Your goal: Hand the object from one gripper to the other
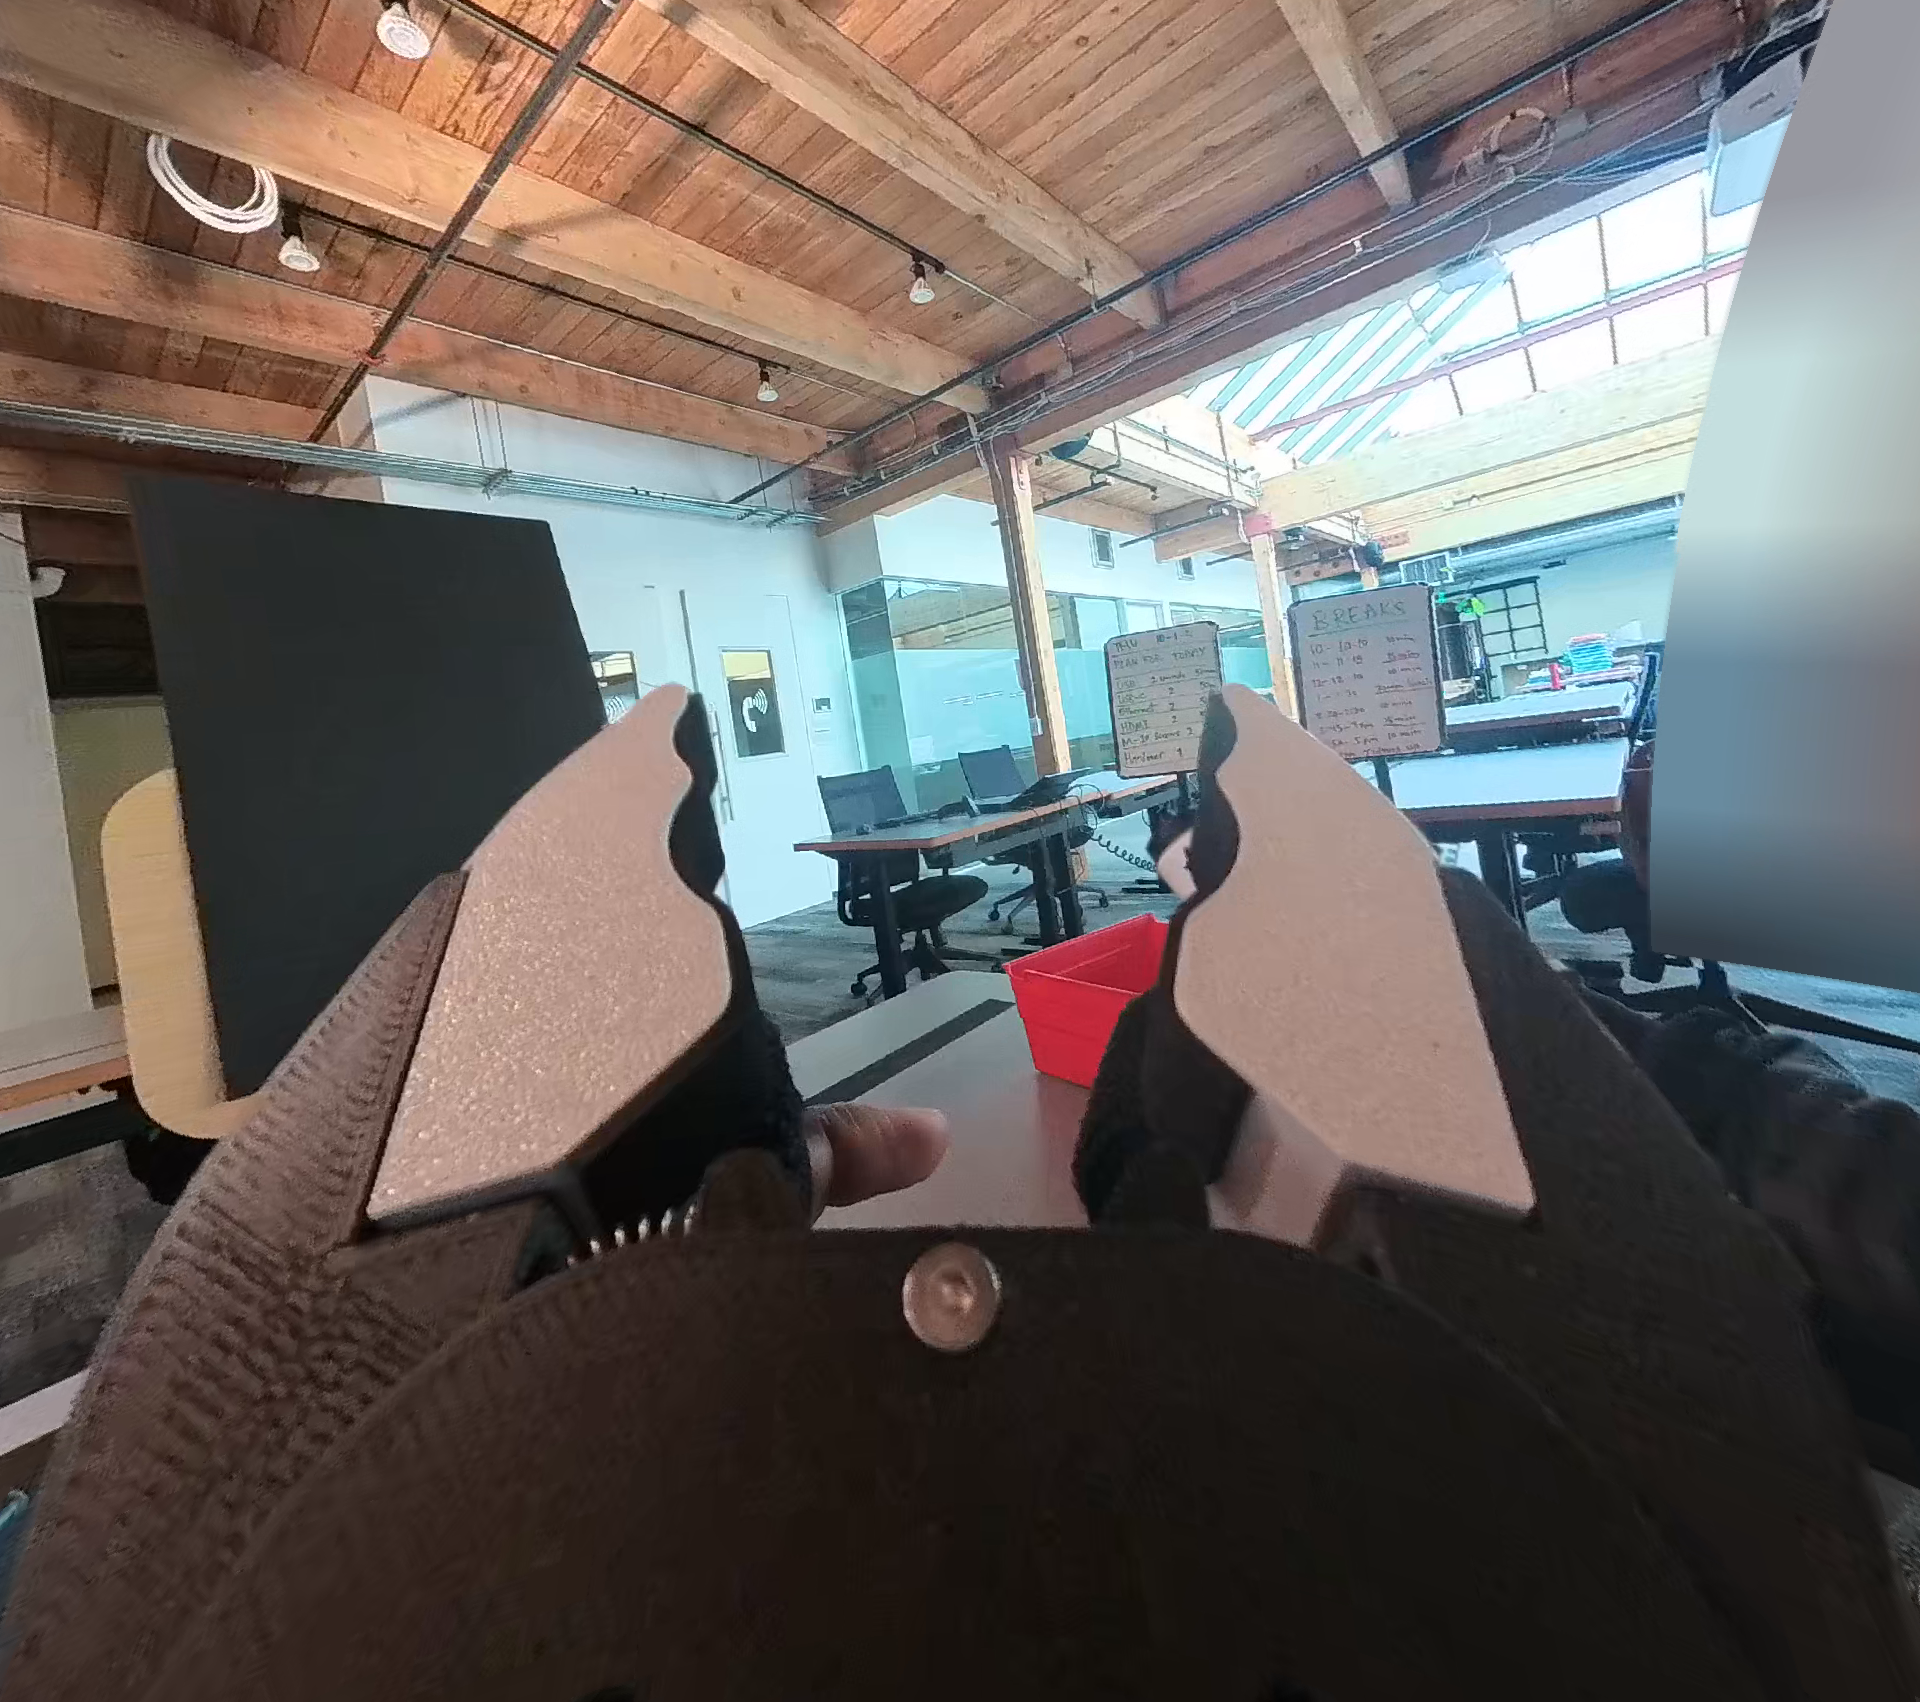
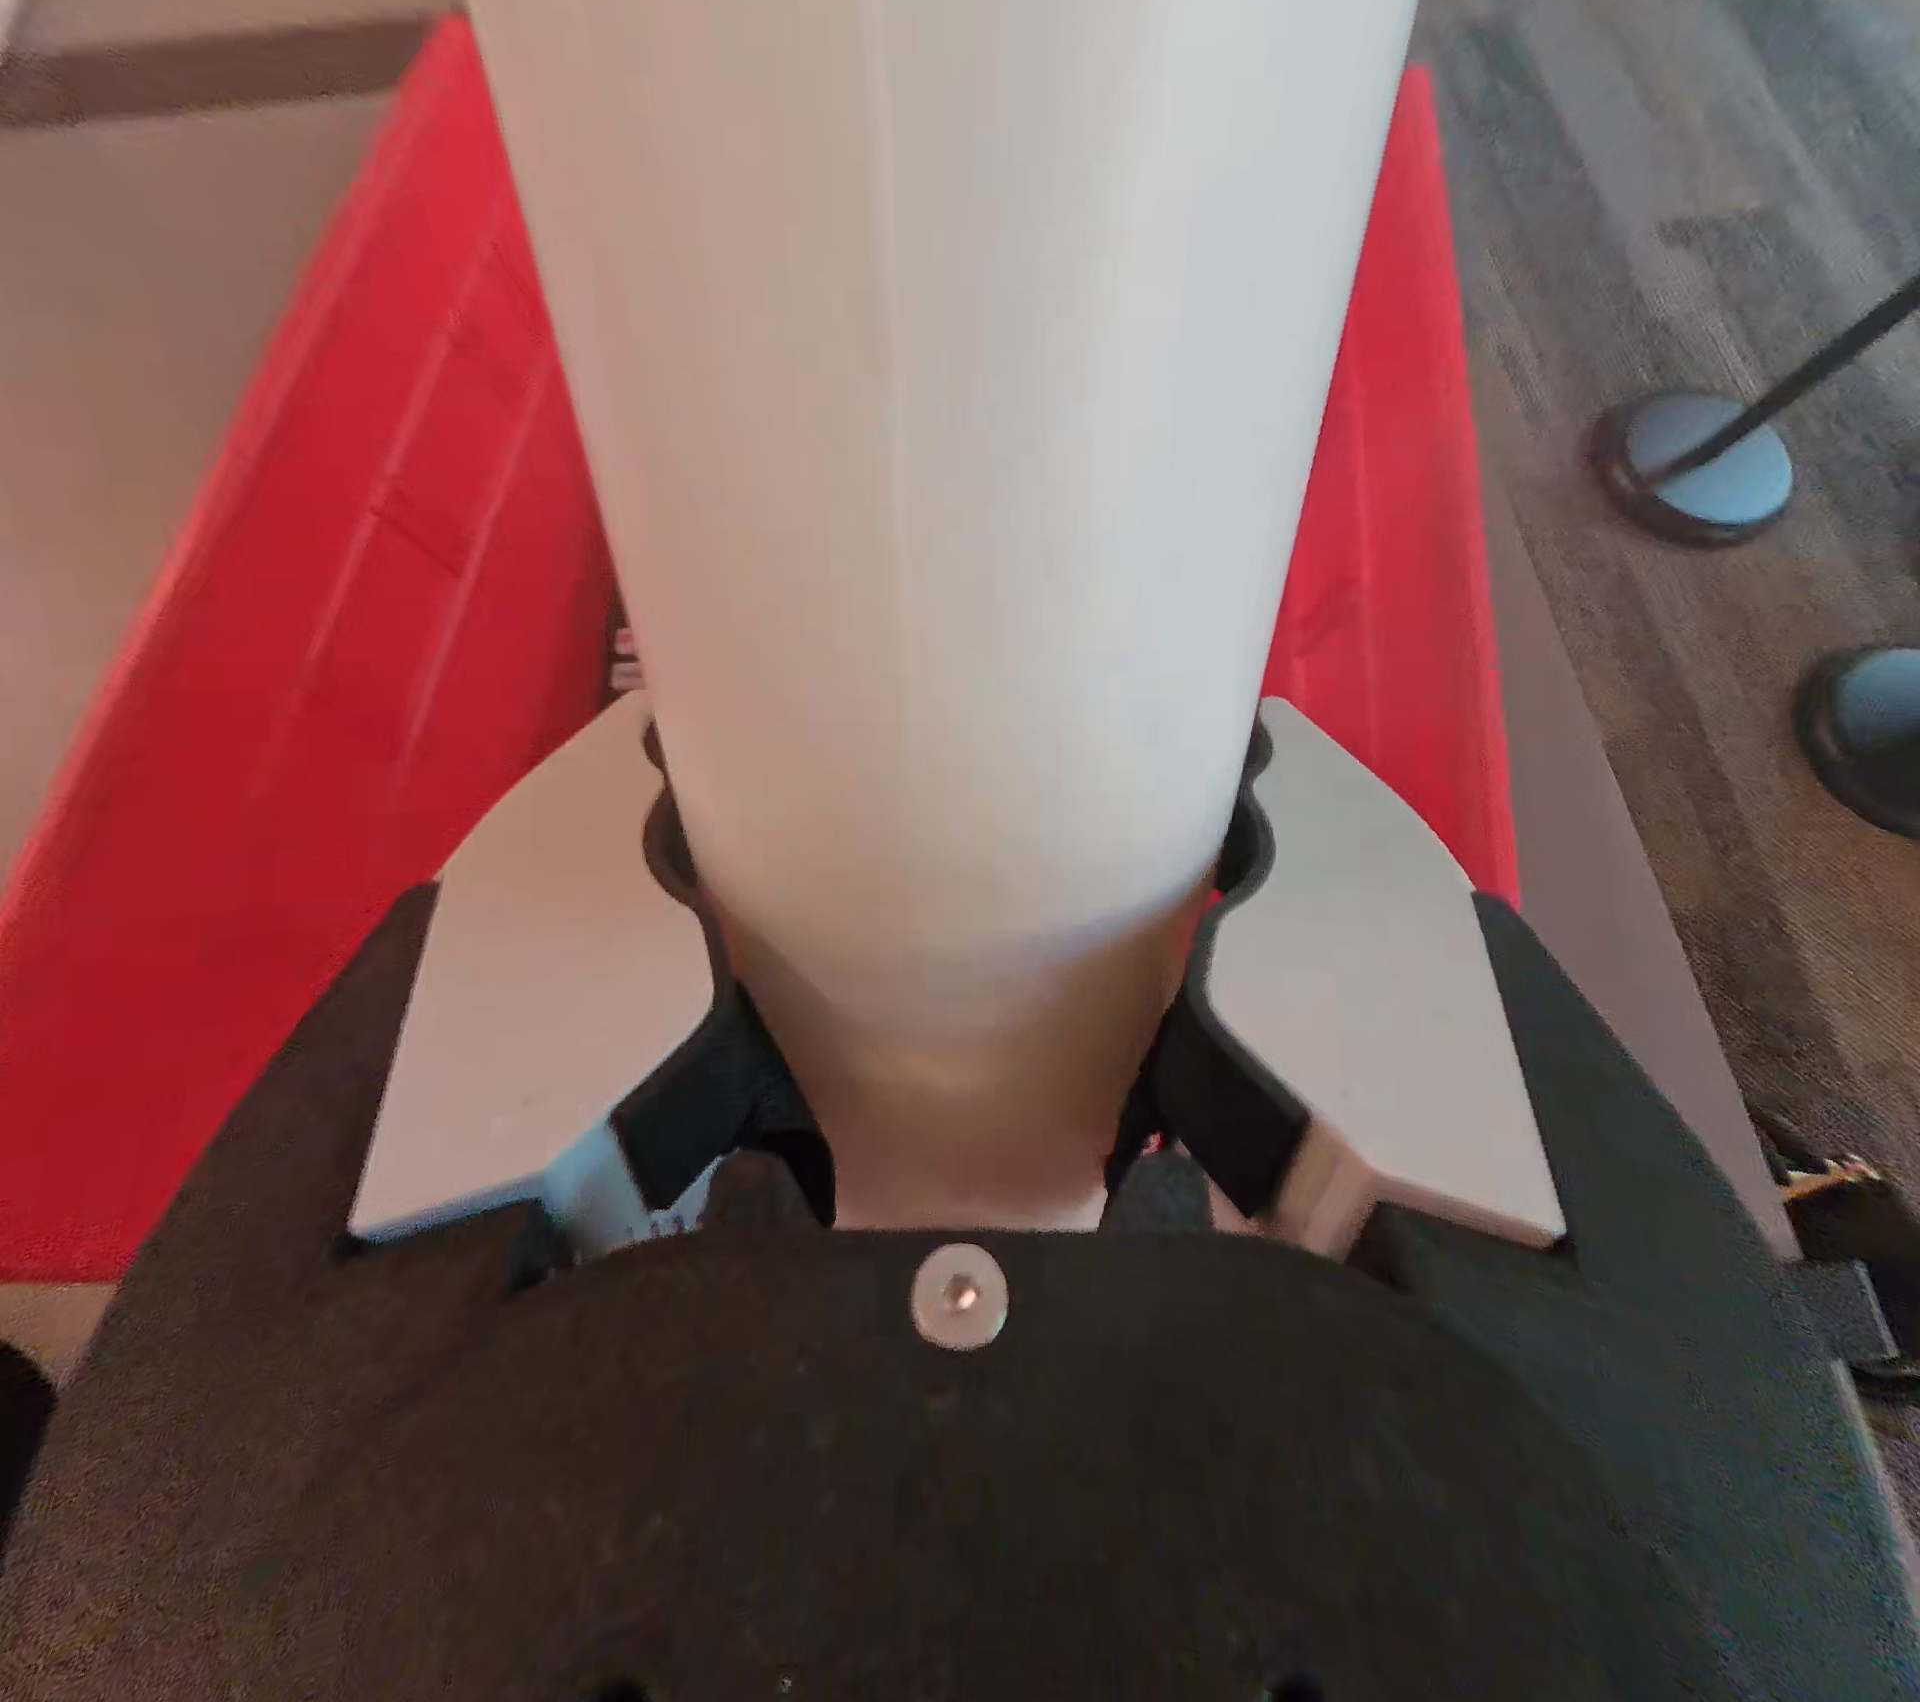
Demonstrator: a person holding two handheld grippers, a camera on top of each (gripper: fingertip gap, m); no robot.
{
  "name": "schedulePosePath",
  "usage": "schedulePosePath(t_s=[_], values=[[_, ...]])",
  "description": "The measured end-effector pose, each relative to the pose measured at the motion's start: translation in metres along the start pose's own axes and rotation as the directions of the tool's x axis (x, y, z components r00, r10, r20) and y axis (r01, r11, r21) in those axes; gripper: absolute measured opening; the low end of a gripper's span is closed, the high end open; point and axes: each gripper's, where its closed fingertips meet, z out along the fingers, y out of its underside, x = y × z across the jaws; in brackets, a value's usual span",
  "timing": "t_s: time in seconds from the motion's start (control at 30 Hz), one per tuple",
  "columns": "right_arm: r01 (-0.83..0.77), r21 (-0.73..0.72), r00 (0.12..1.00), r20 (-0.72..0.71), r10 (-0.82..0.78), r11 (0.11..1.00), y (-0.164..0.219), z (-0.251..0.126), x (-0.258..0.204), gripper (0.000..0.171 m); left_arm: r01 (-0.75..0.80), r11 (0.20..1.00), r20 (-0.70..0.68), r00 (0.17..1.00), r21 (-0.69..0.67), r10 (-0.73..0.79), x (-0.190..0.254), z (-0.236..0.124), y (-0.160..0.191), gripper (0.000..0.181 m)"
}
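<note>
The right gripper is clamping a white cylinder at frame centre, above the red bin. The left gripper is standing wide apart and empty; judged next: aligning it around the cylinder before any release.

Grey-brown table with a dark strip across the top. Red bin sitting right on it, probably near the far edge, hard to tell.

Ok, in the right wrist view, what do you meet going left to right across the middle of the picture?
Grey tabletop → left side of the red bin → white object shut in the right gripper → right side of the red bin → table edge → grey floor → round stand base.
</note>
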Motion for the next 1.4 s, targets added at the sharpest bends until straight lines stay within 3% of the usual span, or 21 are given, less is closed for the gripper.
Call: schedulePosePath(t_s=[0.17,0.37,0.6,0.77,0.87,0.97,1.03,1.17,1.23,1.33,1.4], values=[[0.076,-0.238,0.990,-0.095,-0.101,0.968,0.012,0.021,0.012,0.102,-0.004,1.000,0.018,1.000,0.005,0.004,-0.005,-0.005,-0.004,0.089],[0.098,-0.520,0.979,-0.104,-0.177,0.849,0.036,0.040,0.019,0.101,-0.002,1.000,0.041,0.999,0.022,0.001,-0.012,-0.012,-0.012,0.088],[0.135,-0.551,0.968,-0.104,-0.228,0.823,0.031,0.042,0.017,0.089,-0.010,1.000,0.063,0.998,0.023,0.009,-0.019,-0.019,-0.015,0.087],[0.135,-0.352,0.986,-0.048,-0.161,0.926,0.006,0.024,-0.006,0.098,-0.022,1.000,0.085,0.996,-0.012,0.023,-0.024,-0.023,-0.014,0.086],[0.084,-0.069,0.995,0.068,-0.080,0.994,-0.021,-0.009,-0.038,0.097,-0.033,0.999,0.109,0.993,-0.038,0.037,-0.029,-0.027,-0.013,0.087],[0.014,0.242,0.969,0.237,-0.074,0.970,-0.044,-0.061,-0.075,0.098,-0.044,0.997,0.145,0.988,-0.062,0.053,-0.039,-0.033,-0.013,0.086],[-0.046,0.445,0.938,0.327,-0.114,0.894,-0.056,-0.103,-0.095,0.102,-0.046,0.996,0.173,0.983,-0.078,0.059,-0.045,-0.038,-0.012,0.085],[-0.183,0.764,0.901,0.383,-0.206,0.619,-0.079,-0.192,-0.108,0.108,-0.059,0.993,0.232,0.969,-0.100,0.081,-0.059,-0.049,-0.014,0.085],[-0.234,0.823,0.879,0.406,-0.248,0.517,-0.083,-0.230,-0.111,0.112,-0.070,0.991,0.267,0.959,-0.114,0.099,-0.067,-0.054,-0.014,0.084],[-0.263,0.924,0.897,0.339,-0.282,0.276,-0.085,-0.279,-0.105,0.123,-0.097,0.981,0.337,0.929,-0.167,0.150,-0.084,-0.063,-0.010,0.083],[-0.271,0.940,0.905,0.322,-0.279,0.206,-0.084,-0.299,-0.100,0.119,-0.111,0.965,0.389,0.900,-0.236,0.198,-0.100,-0.072,-0.001,0.083]])
